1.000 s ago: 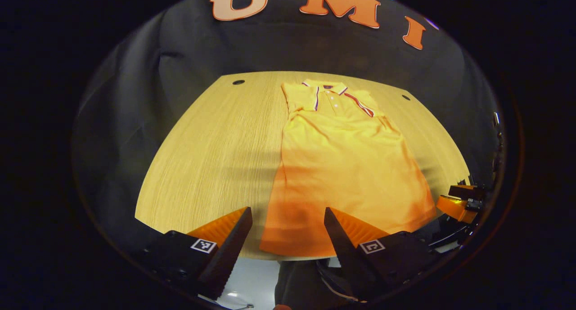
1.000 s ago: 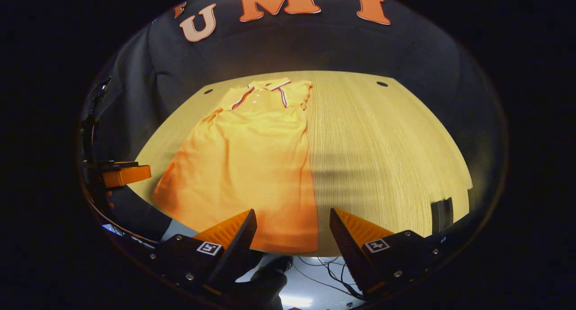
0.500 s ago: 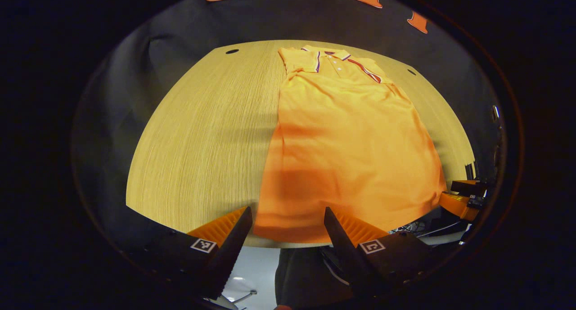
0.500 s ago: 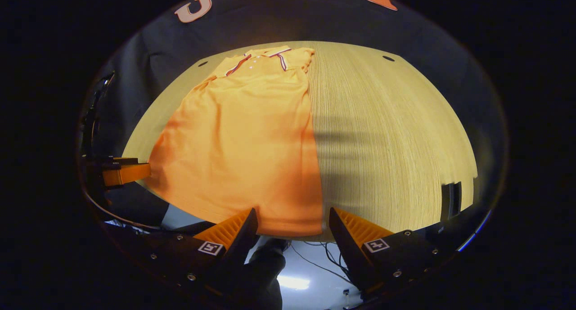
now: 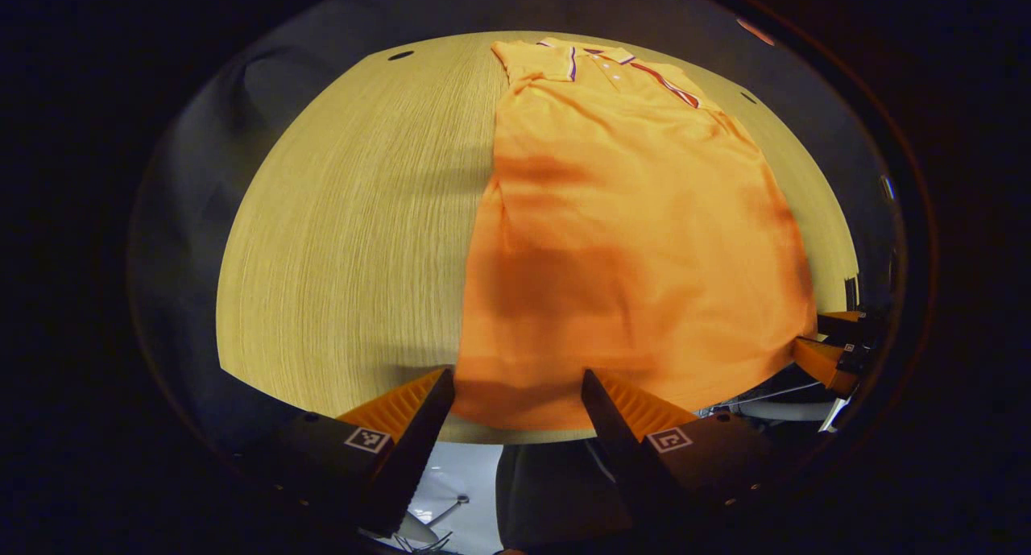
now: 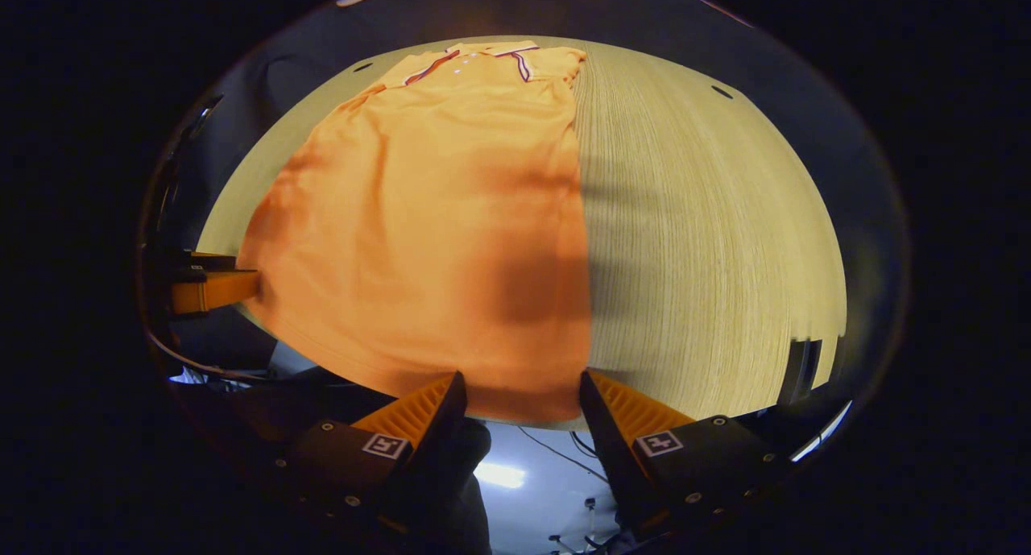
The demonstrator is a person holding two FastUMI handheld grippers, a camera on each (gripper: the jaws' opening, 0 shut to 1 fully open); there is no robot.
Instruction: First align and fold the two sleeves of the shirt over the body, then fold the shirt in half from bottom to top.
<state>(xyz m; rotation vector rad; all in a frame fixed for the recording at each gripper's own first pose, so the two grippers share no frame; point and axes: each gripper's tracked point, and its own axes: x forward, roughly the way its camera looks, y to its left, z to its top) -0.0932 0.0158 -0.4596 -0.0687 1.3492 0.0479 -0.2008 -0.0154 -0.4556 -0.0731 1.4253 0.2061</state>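
Both grippers are spread wide with nothing between the fingers. The left gripper (image 5: 515, 394) sits at the bottom centre of the left gripper view, with the near left corner of the polo shirt (image 5: 628, 241) showing in the gap between its fingers. The right gripper (image 6: 519, 394) does the same thing at the bottom of the right gripper view, framing the other bottom corner of the hem. My guess is that's deliberate: one claw per hem corner, lined up to pinch the bottom edge and carry it up toward the collar (image 5: 596, 51) for the bottom-to-top fold. The sleeves look tucked over the body already, since the shirt reads as a long narrow panel with fairly straight sides, so I'd say the sleeve step is done.

The shirt runs from the lower middle of each frame up to the top, collar far away, hem just at the near edge of the table (image 5: 354, 217). Fabric looks like a soft knit, mostly flat with a few shallow ripples, and the collar has striped trim plus small buttons. The table is pale wood grain, smooth, with a rounded outline. In the left gripper view you can also catch the other gripper at the far right edge, beside the hem.
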